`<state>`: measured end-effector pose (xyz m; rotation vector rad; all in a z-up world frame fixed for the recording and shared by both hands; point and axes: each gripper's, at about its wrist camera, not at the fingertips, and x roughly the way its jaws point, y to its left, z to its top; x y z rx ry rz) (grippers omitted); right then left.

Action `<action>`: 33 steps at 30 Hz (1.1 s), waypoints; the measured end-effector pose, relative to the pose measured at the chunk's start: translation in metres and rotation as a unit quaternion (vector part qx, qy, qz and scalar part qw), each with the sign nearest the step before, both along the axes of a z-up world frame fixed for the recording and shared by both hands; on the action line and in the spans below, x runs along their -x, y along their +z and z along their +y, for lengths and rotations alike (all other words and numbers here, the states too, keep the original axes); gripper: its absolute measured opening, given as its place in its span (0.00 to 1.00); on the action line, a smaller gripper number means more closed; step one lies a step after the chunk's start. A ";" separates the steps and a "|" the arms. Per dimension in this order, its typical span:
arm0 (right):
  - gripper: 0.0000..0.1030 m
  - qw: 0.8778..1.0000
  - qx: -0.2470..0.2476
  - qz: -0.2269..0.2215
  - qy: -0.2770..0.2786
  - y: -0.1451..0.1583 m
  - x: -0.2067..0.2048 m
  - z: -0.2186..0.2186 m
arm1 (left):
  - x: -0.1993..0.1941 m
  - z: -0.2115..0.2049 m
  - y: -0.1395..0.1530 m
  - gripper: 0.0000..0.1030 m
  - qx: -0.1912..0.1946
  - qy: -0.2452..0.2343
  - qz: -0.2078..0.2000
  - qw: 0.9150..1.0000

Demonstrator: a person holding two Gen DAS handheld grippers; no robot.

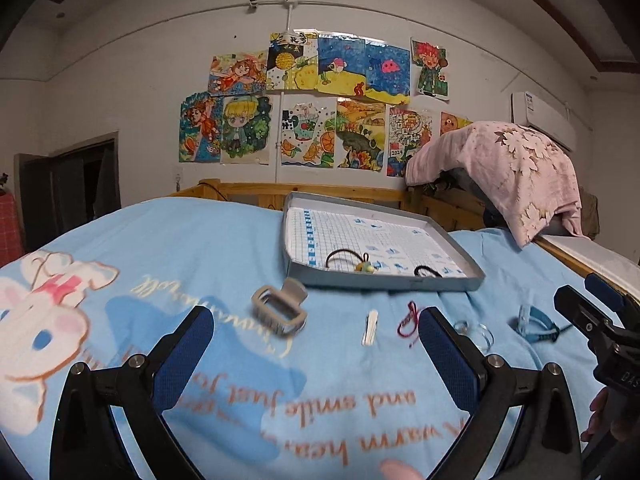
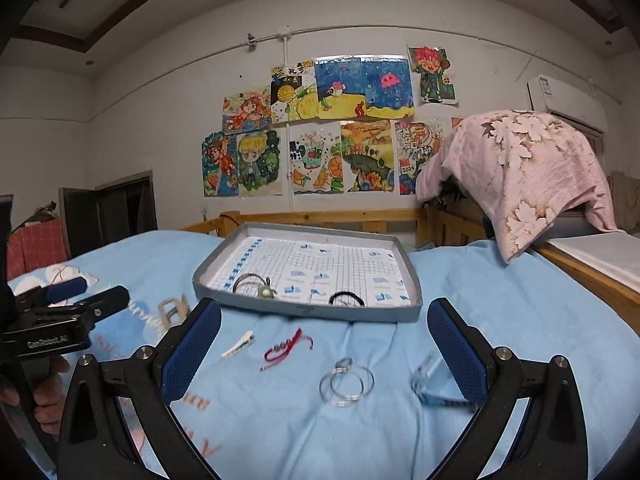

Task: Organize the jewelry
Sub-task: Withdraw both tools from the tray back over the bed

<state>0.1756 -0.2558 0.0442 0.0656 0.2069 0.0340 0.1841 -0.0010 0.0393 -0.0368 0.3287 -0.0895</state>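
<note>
A grey tray lined with grid paper lies on the blue bedsheet and holds two black hair ties. In front of it lie a grey claw clip, a white hair clip, a red cord bracelet, clear rings and a blue clip. My left gripper is open with nothing between its fingers, short of the claw clip and white clip. My right gripper is open and nothing is held in it; the rings lie between its fingers.
A wooden bed rail runs behind the tray. A pink flowered cloth covers something at the back right. A hand holds the left gripper's handle. Drawings hang on the far wall.
</note>
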 end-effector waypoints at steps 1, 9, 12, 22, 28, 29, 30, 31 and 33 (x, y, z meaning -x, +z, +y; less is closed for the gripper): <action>0.98 1.000 0.001 0.003 0.000 -0.002 0.005 0.001 | 0.005 0.002 -0.002 1.00 0.001 0.000 0.001 1.000; 0.98 0.999 -0.012 0.032 0.002 -0.018 0.033 0.001 | 0.038 0.012 -0.020 1.00 -0.011 0.009 0.010 1.000; 0.98 0.999 -0.015 0.045 0.008 -0.027 0.042 0.002 | 0.048 0.012 -0.024 1.00 -0.018 0.010 0.003 1.000; 0.99 0.998 -0.023 0.059 -0.008 -0.045 0.049 -0.001 | 0.054 0.011 -0.037 1.00 -0.025 0.015 0.011 1.000; 0.98 0.996 -0.032 0.077 -0.014 -0.053 0.041 -0.003 | 0.051 0.014 -0.041 1.00 -0.018 0.018 0.020 0.999; 0.98 0.996 -0.032 0.079 -0.013 -0.053 0.040 -0.002 | 0.050 0.014 -0.041 1.00 -0.019 0.018 0.022 0.999; 0.98 0.996 -0.033 0.080 -0.012 -0.054 0.039 -0.002 | 0.049 0.015 -0.041 1.00 -0.019 0.018 0.024 0.999; 0.98 0.996 -0.033 0.081 -0.012 -0.054 0.039 -0.002 | 0.049 0.015 -0.041 1.00 -0.018 0.018 0.027 0.999; 0.98 0.996 -0.033 0.080 -0.012 -0.054 0.039 -0.002 | 0.047 0.015 -0.041 1.00 -0.016 0.018 0.030 0.999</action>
